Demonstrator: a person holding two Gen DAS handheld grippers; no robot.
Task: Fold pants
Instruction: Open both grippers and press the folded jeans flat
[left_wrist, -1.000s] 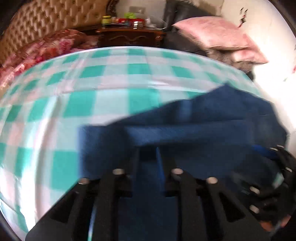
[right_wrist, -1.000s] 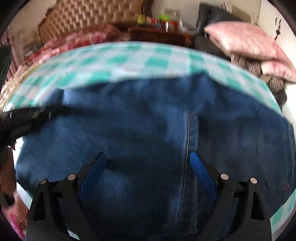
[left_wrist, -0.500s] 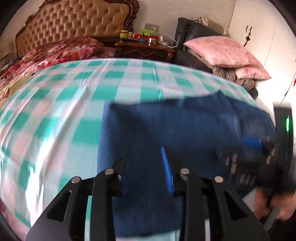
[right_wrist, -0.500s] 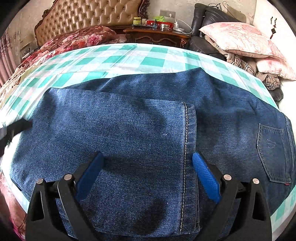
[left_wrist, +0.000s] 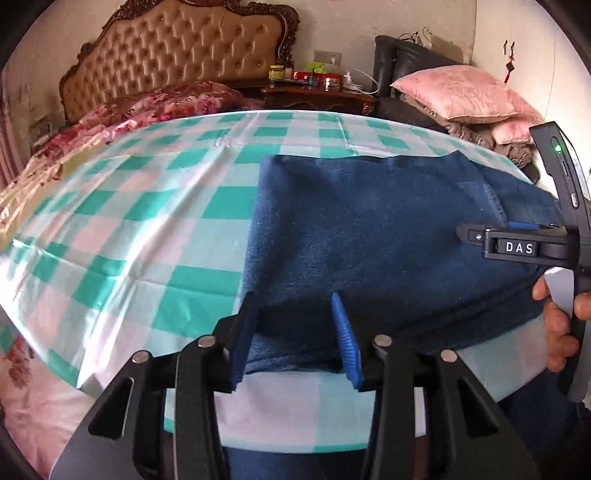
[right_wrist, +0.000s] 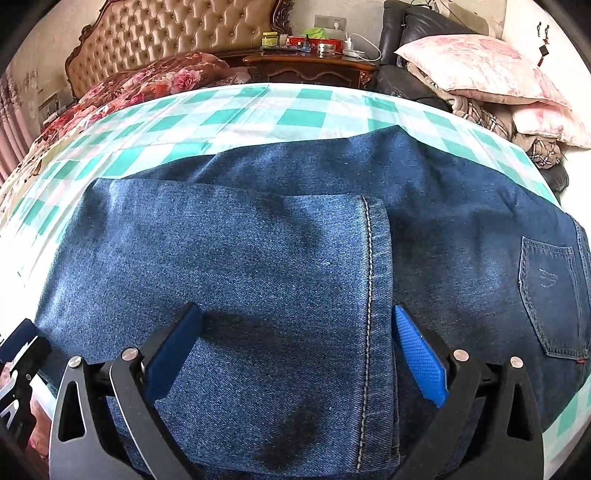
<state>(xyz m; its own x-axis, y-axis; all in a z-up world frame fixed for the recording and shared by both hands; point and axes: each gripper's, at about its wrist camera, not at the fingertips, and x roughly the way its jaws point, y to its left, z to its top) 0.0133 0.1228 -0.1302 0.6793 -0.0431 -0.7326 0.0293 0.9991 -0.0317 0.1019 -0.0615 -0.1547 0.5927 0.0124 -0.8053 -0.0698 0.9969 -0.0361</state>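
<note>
Blue jeans (left_wrist: 369, 229) lie folded on the checked bedsheet, one leg doubled over so its stitched hem (right_wrist: 369, 277) rests on the seat part near a back pocket (right_wrist: 550, 288). My left gripper (left_wrist: 293, 306) hovers at the near left corner of the fold. Its jaws are opening, and the denim edge lies loose between the blue pads without being pressed. My right gripper (right_wrist: 295, 314) stands wide open just over the jeans (right_wrist: 258, 258), its pads straddling the hem and gripping nothing. The left wrist view shows it from the side (left_wrist: 517, 240), held by a hand (left_wrist: 557, 317).
The green-and-white checked sheet (left_wrist: 147, 221) stretches left and beyond the jeans. A floral blanket (left_wrist: 147, 107) and tufted headboard (left_wrist: 177, 48) are at the far side. A dark nightstand (left_wrist: 317, 96) with small items and pink pillows (left_wrist: 461, 92) stand at the back right.
The left gripper slid left along the jeans to the fold's corner and its jaws went from shut on denim to apart. The carried leg now lies flat. The right gripper stayed put.
</note>
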